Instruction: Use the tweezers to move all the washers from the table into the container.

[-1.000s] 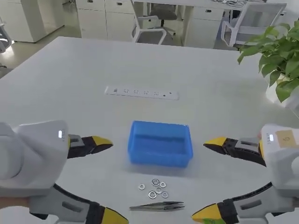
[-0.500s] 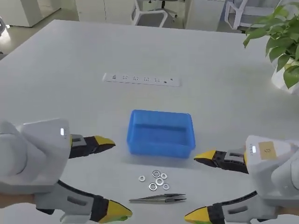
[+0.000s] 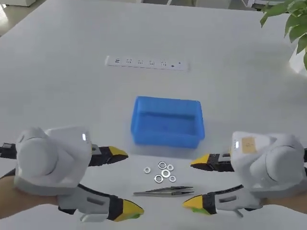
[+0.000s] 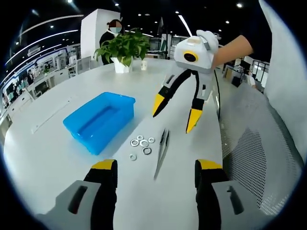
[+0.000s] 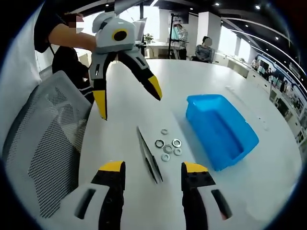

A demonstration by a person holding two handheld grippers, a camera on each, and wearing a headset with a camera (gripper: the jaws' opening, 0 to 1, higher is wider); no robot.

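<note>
Slim metal tweezers (image 3: 163, 191) lie flat on the white table, just in front of several small steel washers (image 3: 160, 172). A blue rectangular container (image 3: 167, 122) stands behind the washers and holds nothing that I can see. My left gripper (image 3: 132, 182) hovers open to the left of the tweezers, and my right gripper (image 3: 188, 184) hovers open to their right. In the left gripper view, the tweezers (image 4: 161, 151) and washers (image 4: 141, 143) lie ahead of the open jaws. The right gripper view shows the tweezers (image 5: 148, 160) running between its jaws, beside the washers (image 5: 168, 146) and the container (image 5: 220, 129).
A white power strip (image 3: 146, 63) lies beyond the container. A potted plant (image 3: 292, 19) stands at the table's far right corner. A grey mesh chair (image 5: 43, 143) sits at the table's near edge. People stand in the room behind.
The head camera has tilted down. Both grippers have drawn inward toward the tweezers, the left one rightward and the right one leftward. Tweezers, washers and container lie as before.
</note>
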